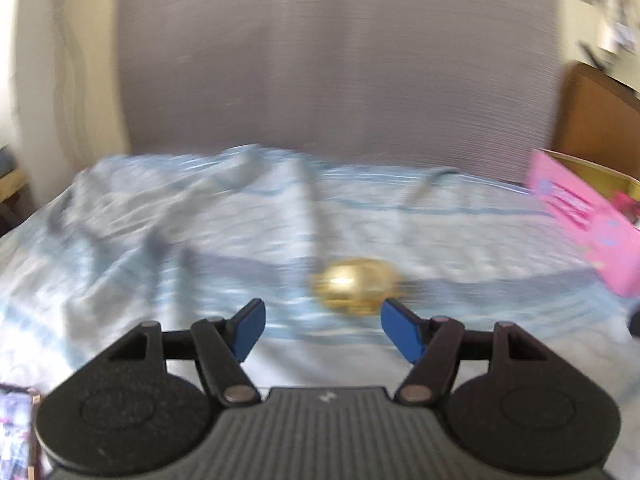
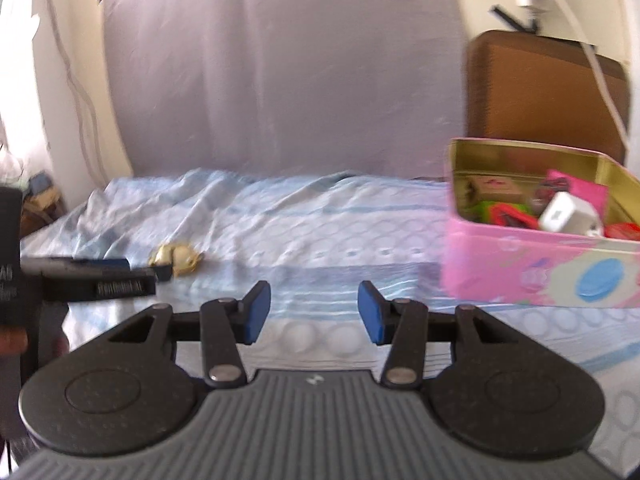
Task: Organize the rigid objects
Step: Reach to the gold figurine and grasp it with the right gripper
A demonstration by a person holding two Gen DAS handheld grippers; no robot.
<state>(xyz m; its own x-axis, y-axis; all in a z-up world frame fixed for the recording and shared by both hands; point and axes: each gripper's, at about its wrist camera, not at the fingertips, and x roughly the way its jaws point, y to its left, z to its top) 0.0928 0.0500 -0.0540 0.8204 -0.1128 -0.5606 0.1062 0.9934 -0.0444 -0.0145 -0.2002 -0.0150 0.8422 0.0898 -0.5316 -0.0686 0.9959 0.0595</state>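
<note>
A small shiny gold object (image 1: 354, 289) lies on the light blue bedsheet, blurred, just beyond my open left gripper (image 1: 322, 330) and slightly right of its centre. It also shows in the right wrist view (image 2: 178, 258), far left, with the left gripper's fingers (image 2: 108, 270) next to it. A pink tin box (image 2: 540, 256) with a gold inside stands on the bed at the right and holds several small items, among them a white charger (image 2: 570, 214). My right gripper (image 2: 314, 314) is open and empty over the sheet, left of the box.
The pink box edge (image 1: 584, 220) shows at the right of the left wrist view. A grey cloth (image 2: 280, 80) hangs on the wall behind the bed. A brown board (image 2: 544, 96) stands behind the box. A printed card (image 1: 16, 428) lies at the lower left.
</note>
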